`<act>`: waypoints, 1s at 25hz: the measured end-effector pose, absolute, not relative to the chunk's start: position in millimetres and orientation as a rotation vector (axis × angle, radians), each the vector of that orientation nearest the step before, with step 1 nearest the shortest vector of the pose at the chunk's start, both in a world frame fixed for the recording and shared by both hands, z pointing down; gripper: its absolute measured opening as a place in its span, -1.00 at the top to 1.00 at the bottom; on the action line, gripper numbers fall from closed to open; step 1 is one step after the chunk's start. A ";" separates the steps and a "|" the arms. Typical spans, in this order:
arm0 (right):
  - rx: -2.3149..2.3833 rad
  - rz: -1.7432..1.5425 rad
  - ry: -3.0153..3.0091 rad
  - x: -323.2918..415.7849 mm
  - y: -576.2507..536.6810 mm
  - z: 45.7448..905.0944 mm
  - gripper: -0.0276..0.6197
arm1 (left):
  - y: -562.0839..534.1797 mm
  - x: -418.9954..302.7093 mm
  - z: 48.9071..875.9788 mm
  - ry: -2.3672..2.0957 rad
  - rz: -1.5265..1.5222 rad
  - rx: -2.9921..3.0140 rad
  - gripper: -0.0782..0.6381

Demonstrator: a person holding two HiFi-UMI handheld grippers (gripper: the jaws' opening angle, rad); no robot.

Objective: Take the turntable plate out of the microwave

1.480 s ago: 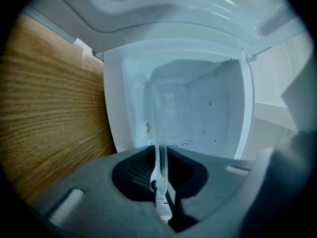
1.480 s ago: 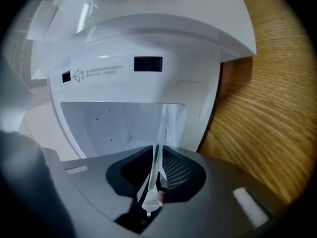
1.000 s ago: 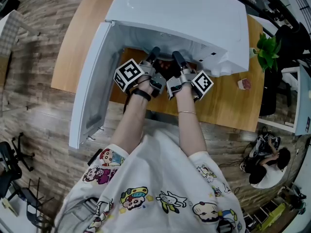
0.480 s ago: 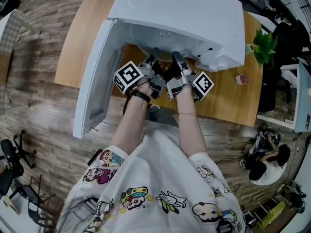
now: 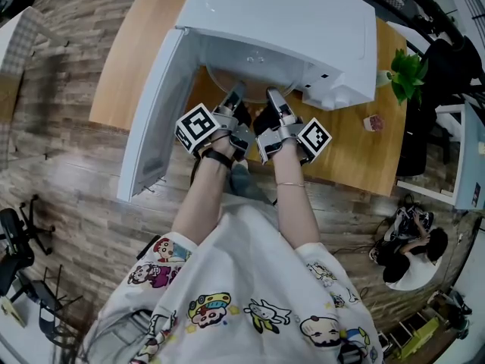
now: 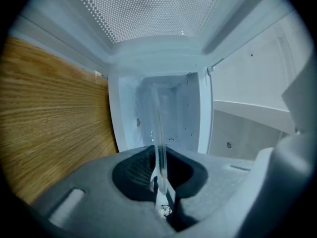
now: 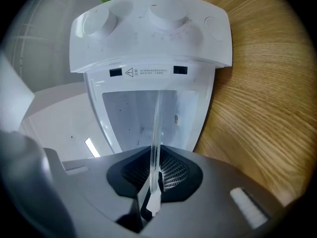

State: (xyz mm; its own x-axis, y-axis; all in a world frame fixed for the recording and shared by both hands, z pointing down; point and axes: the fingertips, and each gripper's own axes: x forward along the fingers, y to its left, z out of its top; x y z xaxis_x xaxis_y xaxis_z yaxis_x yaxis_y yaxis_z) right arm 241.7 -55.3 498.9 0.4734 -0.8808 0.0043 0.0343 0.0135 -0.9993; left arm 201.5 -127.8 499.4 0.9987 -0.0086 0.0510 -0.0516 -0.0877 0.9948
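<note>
The glass turntable plate [image 5: 254, 82] hangs level, half out of the white microwave's [image 5: 288, 21] mouth. My left gripper [image 5: 235, 98] is shut on its near rim at the left and my right gripper [image 5: 273, 101] is shut on the rim beside it. In the left gripper view the plate [image 6: 158, 128] shows edge-on as a thin clear line pinched in the left gripper [image 6: 159, 180]. The right gripper view shows the same: the plate's edge [image 7: 156, 128] runs into the right gripper [image 7: 152, 182].
The microwave door [image 5: 151, 120] stands swung open at the left, past the wooden table's [image 5: 144, 44] front edge. The control panel with its knobs [image 7: 148, 29] is on the right side. A potted plant [image 5: 405, 74] and a small cup [image 5: 371, 122] sit at the table's right end.
Both grippers have drawn back toward the person and risen a little, bringing the plate further out of the cavity. Their hold on the rim looks the same.
</note>
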 end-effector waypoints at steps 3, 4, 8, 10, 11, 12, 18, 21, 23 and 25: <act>-1.373 -0.855 0.828 234.7 -52.5 495.1 0.78 | -124.7 194.4 495.2 -0.045 0.024 1.660 0.70; -1.374 -0.855 0.831 231.9 -51.1 494.1 0.78 | -123.2 191.5 494.2 -0.045 0.021 1.659 0.70; -1.375 -0.852 0.842 220.8 -45.8 489.3 0.78 | -118.0 180.0 489.3 -0.038 0.011 1.663 0.70; -1.380 -0.847 0.852 216.5 -43.8 486.5 0.78 | -115.8 175.6 487.0 -0.033 0.010 1.663 0.70; -1.382 -0.845 0.855 214.2 -43.2 485.6 0.77 | -114.9 173.3 486.5 -0.029 0.013 1.663 0.70; -1.383 -0.842 0.856 211.7 -42.5 484.7 0.77 | -114.2 171.1 486.2 -0.025 0.015 1.664 0.70; -1.396 -0.813 0.835 191.9 -34.9 478.8 0.77 | -107.6 153.6 480.8 0.007 0.038 1.669 0.70; -1.406 -0.807 0.822 179.7 -30.1 478.5 0.77 | -103.7 142.5 479.4 0.020 0.058 1.671 0.70; -1.407 -0.795 0.814 172.3 -27.6 475.8 0.77 | -101.9 136.0 477.0 0.030 0.063 1.676 0.70; -1.411 -0.781 0.812 165.2 -24.0 472.4 0.77 | -98.4 129.8 474.1 0.041 0.068 1.679 0.70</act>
State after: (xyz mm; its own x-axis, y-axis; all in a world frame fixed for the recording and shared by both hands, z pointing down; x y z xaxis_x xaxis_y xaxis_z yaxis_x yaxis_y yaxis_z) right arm 165.2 -24.0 472.4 0.5203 -0.8537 -0.0209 -0.0126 0.0168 -0.9998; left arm 129.8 -98.4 474.1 0.9975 0.0676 0.0208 -0.0133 -0.1097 0.9939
